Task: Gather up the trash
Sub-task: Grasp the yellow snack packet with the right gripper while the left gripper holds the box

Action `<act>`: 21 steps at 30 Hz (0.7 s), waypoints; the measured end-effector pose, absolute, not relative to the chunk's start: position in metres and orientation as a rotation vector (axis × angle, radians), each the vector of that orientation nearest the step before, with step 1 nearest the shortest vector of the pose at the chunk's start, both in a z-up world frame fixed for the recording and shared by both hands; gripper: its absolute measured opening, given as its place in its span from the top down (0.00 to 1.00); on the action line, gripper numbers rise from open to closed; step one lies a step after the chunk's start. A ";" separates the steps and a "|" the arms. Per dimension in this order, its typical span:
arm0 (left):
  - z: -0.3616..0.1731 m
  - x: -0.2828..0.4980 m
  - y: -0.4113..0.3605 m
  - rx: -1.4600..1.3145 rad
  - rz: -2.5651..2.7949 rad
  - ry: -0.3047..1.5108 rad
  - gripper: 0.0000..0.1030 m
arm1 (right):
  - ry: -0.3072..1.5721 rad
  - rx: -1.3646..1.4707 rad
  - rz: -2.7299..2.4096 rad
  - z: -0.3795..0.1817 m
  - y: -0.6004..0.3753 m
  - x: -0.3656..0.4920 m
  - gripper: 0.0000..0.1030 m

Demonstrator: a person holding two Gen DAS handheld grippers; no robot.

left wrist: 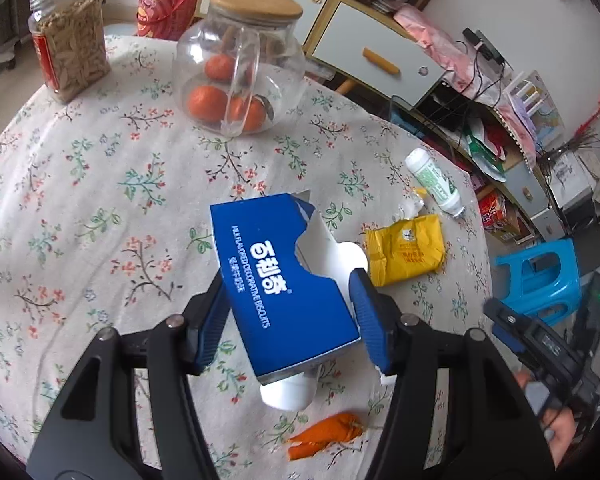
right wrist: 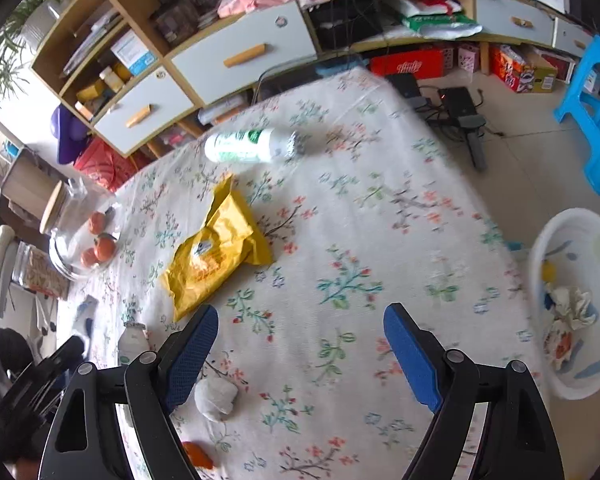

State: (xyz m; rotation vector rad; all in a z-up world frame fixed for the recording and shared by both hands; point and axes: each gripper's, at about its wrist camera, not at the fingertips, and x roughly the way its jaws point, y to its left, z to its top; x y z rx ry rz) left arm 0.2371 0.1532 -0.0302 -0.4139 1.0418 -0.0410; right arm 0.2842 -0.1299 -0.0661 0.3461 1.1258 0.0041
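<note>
Our left tool [left wrist: 288, 312] grips the torn blue box [left wrist: 276, 280] across its width above the tabletop [left wrist: 100, 200], while the white basin [right wrist: 576, 304] lies beside our wide-open, empty right tool [right wrist: 300, 356].

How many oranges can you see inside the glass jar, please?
3 oranges in the glass jar: one high, one lower left, one lower right. Others may be hidden behind them.

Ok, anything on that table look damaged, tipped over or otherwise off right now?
The blue biscuit box in the left claw has a torn, ragged top. The white bottle with the green label lies on its side near the table's far edge, and the yellow wrapper lies crumpled beside it.
</note>
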 end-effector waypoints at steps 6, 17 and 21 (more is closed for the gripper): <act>-0.024 0.229 0.164 -0.401 -0.057 1.026 0.41 | 1.133 0.355 0.053 -0.076 -0.105 0.319 0.16; -0.025 0.226 0.177 -0.383 -0.051 1.022 0.41 | 1.055 0.279 0.052 -0.105 -0.086 0.352 0.33; -0.026 0.226 0.179 -0.374 -0.033 1.015 0.41 | 1.044 0.178 0.071 -0.106 -0.069 0.357 0.53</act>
